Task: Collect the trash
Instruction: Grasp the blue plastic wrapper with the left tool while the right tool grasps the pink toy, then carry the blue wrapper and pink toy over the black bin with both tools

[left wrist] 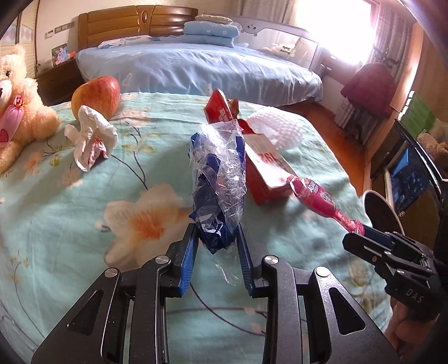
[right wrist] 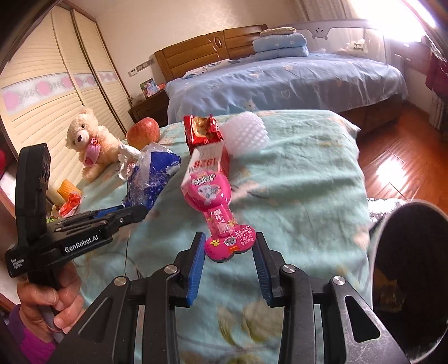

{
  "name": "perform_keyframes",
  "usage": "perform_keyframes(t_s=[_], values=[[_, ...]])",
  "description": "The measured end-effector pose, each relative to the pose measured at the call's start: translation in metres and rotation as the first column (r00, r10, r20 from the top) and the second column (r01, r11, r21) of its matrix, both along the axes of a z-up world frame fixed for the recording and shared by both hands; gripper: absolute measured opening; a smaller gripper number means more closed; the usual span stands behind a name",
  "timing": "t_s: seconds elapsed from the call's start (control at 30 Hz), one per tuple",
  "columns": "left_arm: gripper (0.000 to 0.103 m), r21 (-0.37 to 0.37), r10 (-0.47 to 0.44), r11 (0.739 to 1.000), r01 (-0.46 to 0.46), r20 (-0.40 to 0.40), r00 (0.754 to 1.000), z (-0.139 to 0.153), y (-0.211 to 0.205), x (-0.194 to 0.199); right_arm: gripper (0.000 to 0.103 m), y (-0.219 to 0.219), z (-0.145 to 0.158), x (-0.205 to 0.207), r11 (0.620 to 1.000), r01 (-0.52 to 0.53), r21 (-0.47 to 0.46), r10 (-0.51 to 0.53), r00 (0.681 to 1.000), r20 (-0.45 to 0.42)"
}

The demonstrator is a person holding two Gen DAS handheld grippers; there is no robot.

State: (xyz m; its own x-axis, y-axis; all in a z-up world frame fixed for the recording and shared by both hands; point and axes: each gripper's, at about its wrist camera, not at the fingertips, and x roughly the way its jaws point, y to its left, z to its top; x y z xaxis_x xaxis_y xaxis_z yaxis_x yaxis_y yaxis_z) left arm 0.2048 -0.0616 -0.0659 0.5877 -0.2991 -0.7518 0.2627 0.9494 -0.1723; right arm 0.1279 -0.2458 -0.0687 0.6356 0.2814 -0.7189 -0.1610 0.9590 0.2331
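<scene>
Right, nearest first: left gripper (left wrist: 217,238) is clamped on a crumpled blue-and-clear plastic wrapper (left wrist: 217,182), pads pressing its lower end, wrapper lifted upright above the floral bedspread (left wrist: 70,224). Right gripper (right wrist: 228,246) is clamped on the bone-shaped end of a pink toothpaste-style package (right wrist: 217,207), the package sticking forward and up from the jaws; in the left wrist view the same pink package (left wrist: 316,198) shows held at its tip by the right gripper (left wrist: 364,231) at the right edge. A hand (right wrist: 53,296) with a purple sleeve grips the left gripper's handle. A dark round bin opening (right wrist: 403,268) sits just beside the right gripper, at the bed's right edge.

Further on, on the bedspread: a red-and-white carton (left wrist: 266,173), a torn red snack wrapper (right wrist: 203,131) behind it, and a white foam fruit net (right wrist: 246,134) beside that. To the left lie a crumpled white tissue (left wrist: 89,137), a red apple (left wrist: 96,95) and a cream teddy bear (right wrist: 89,142). Far back, a blue-sheeted bed (left wrist: 196,70) with folded blue pillows (left wrist: 210,30) and a wooden headboard (left wrist: 134,22).
</scene>
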Motion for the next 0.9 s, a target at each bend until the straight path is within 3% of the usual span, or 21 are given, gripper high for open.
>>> perform_keyframes(t_s=[0.57,0.9], values=[[0.027,-0.012,-0.061,0.998,0.061,0.010,0.998,0.008,-0.022,-0.031,0.034,-0.020,-0.006,-0.035,0.999,0.046,0.011,-0.046,0.999,-0.007],[0.027,-0.016,-0.143,0.990,0.144,0.011,0.990,0.010,-0.055,-0.047,0.034,-0.044,0.000,-0.049,0.995,0.099,0.011,-0.099,0.995,0.009]])
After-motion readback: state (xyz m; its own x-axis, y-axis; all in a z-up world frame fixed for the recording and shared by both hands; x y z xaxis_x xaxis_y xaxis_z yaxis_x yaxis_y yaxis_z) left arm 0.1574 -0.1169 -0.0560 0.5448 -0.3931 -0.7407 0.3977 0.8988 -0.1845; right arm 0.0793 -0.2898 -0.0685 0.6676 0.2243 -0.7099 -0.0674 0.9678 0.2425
